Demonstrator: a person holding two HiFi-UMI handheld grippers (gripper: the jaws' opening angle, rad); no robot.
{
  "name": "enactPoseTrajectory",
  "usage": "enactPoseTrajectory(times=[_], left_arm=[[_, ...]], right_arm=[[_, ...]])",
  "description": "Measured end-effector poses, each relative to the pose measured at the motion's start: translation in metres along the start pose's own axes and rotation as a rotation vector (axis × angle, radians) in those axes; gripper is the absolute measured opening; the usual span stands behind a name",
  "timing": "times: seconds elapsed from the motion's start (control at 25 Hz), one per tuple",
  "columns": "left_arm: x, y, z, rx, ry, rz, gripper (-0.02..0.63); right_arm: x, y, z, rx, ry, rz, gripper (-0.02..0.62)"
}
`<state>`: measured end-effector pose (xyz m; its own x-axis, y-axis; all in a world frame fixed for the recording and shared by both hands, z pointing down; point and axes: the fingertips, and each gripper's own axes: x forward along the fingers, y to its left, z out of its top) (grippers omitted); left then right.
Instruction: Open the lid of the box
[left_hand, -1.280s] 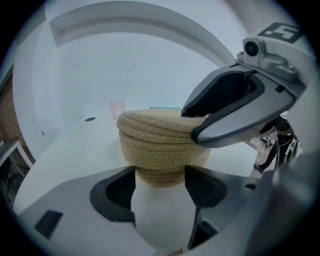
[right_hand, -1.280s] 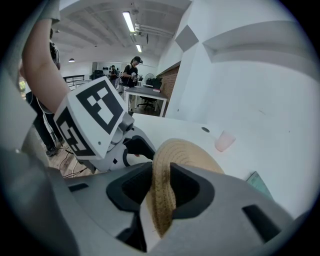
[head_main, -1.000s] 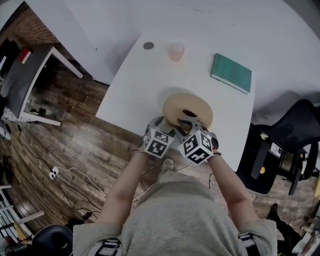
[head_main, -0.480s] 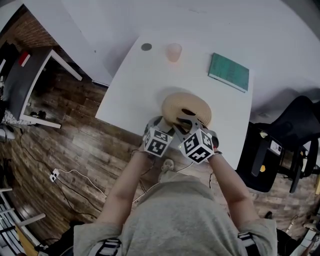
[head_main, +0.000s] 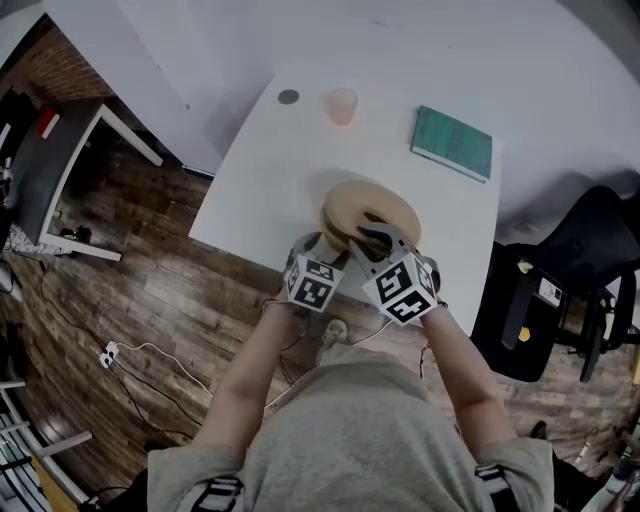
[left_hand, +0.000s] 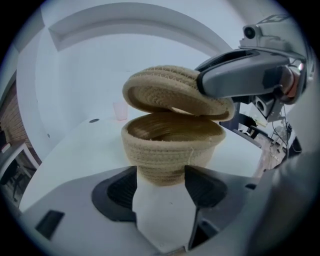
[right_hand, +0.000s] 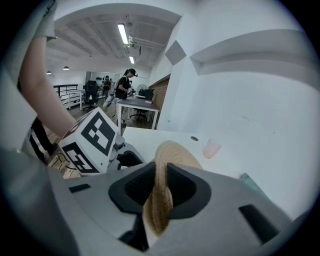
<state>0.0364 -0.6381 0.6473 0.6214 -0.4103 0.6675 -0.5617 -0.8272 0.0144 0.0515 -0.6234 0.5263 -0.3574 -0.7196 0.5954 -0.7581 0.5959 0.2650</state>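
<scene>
My right claw (right_hand: 159, 176) is closing on the lid (right_hand: 169, 154), gripped edge-on at its near rim; lid tilts just above box (left_hand: 172, 145); left claw (left_hand: 161, 172) clamps box base on counter (head_main: 268, 165).

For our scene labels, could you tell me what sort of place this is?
Probably an open-plan office or lab: a white table on a wood floor, a black office chair beside it, and more desks under ceiling strip lights.

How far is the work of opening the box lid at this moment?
Done: the lid is lifted and tilted above the woven box. In hand: the fingers of the right gripper are closing on the lid's rim; the left gripper steadies the box. Left: move the lid fully clear.
</scene>
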Motion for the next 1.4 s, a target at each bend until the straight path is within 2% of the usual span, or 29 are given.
enactPoseTrajectory(times=[0.88, 1.28, 1.4], left_arm=[[-0.004, 0.001, -0.004, -0.013, -0.004, 0.028, 0.281], [-0.036, -0.002, -0.002, -0.04, -0.06, 0.06, 0.279], [-0.051, -0.002, 0.0, -0.059, -0.09, 0.089, 0.245]], right_arm=[[-0.046, -0.054, 0.011, 0.324, -0.222, -0.163, 0.074], [-0.081, -0.061, 0.014, 0.414, -0.303, -0.244, 0.072], [-0.093, -0.056, 0.015, 0.427, -0.325, -0.259, 0.072]])
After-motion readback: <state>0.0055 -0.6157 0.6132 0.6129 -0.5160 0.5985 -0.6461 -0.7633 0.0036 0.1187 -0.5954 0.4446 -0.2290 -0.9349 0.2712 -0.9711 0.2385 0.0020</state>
